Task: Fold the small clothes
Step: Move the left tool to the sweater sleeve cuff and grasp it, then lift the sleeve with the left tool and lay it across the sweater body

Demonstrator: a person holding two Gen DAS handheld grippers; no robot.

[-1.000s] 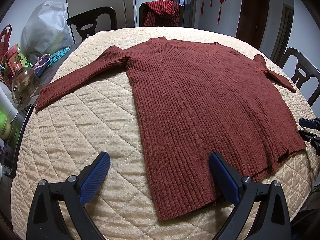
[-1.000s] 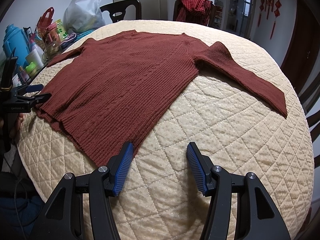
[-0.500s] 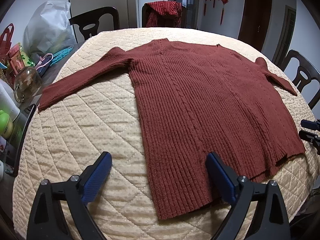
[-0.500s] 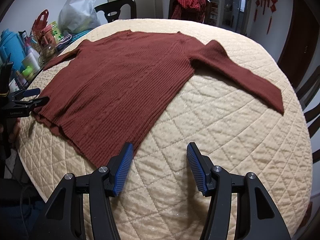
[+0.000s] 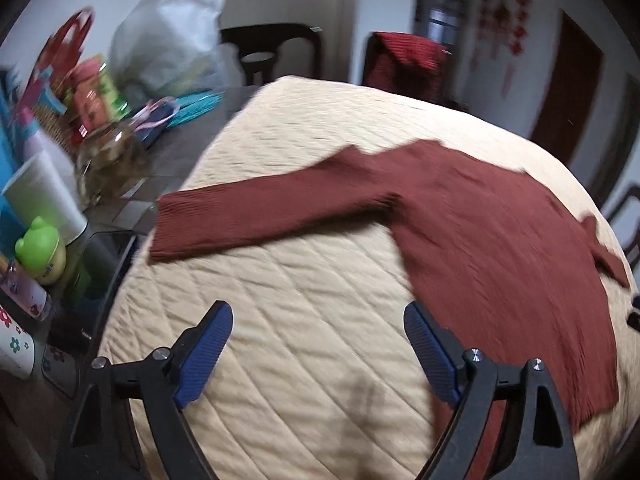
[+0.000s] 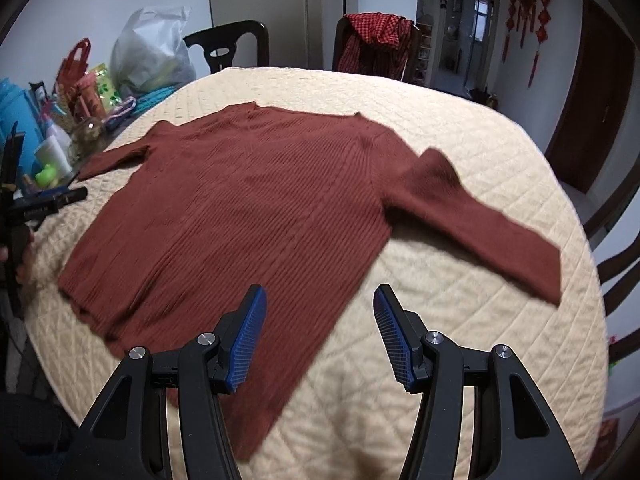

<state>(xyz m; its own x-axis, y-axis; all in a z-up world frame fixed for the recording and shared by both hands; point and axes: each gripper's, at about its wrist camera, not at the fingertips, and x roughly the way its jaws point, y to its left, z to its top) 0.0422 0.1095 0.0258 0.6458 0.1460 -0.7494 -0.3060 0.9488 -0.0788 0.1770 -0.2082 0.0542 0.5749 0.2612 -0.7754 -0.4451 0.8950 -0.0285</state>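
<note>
Rust-red ribbed knit sweater (image 6: 256, 216) lies flat, sleeves spread, on the round surface under a cream quilted cover (image 6: 460, 320). I hold my right gripper (image 6: 318, 334) over its hem corner, fingers apart and empty. My left gripper (image 5: 318, 354) hovers near the left sleeve (image 5: 256, 216), fingers released, holding nothing.

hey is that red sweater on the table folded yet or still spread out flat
Spread flat, not folded. In the right wrist view the sweater lies open on the quilted table cover, both sleeves stretched outward and no layer doubled over.

sweater (image 6: 256, 216) | rust-red rib knit | flat, sleeves spread | prob. face-down
</note>
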